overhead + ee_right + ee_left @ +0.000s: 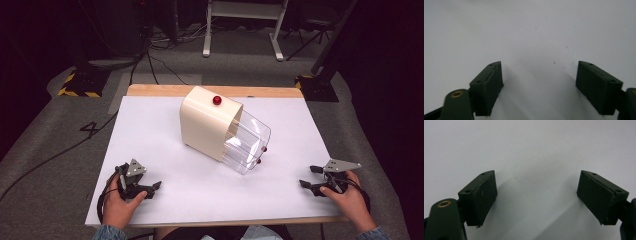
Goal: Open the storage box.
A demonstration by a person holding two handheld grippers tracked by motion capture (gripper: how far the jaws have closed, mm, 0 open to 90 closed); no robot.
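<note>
While your 2 grippers, left [150, 189] and right [309, 177], rest spread wide and empty at the near corners, the bin [222, 130] lies mid-table ahead between them, clear drawer slanting toward your right: nearer hand, by my judgement.

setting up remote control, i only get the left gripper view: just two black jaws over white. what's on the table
Observer: A cream box with a clear plastic front stands mid-table, ahead of both grippers.
Operator: anything on the box
Observer: A red knob sits on its top.
Operator: where's the right gripper
Observer: The right gripper rests near the table's front right, jaws wide apart with nothing between them; the left gripper is at the front left.
</note>
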